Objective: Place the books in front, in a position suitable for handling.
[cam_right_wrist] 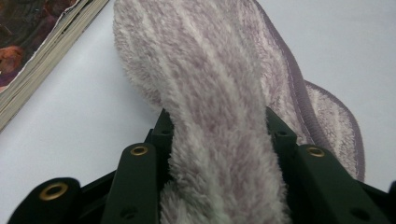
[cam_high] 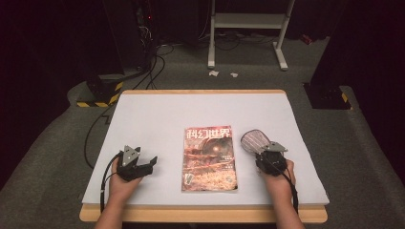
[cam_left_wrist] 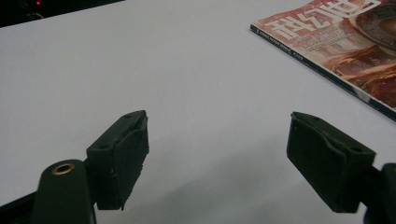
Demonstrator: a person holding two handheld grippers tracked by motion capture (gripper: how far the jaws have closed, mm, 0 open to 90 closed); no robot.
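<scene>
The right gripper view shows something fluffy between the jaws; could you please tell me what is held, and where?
The right gripper holds a fluffy lilac striped cloth, bunched at its near end between the jaws. The left gripper is open and empty.

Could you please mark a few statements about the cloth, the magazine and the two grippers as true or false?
1. The right gripper has a striped fluffy cloth between its jaws. True.
2. The left gripper is clamped on the magazine. False: its jaws stand wide apart over the bare white table, with the magazine off to one side.
3. The magazine lies closed, cover up, between the two grippers in the high view. True.
4. The cloth is draped over the magazine. False: it lies on the table beside the magazine, apart from it.
5. The cloth is plain blue. False: it is pale purple-grey with light stripes.
</scene>
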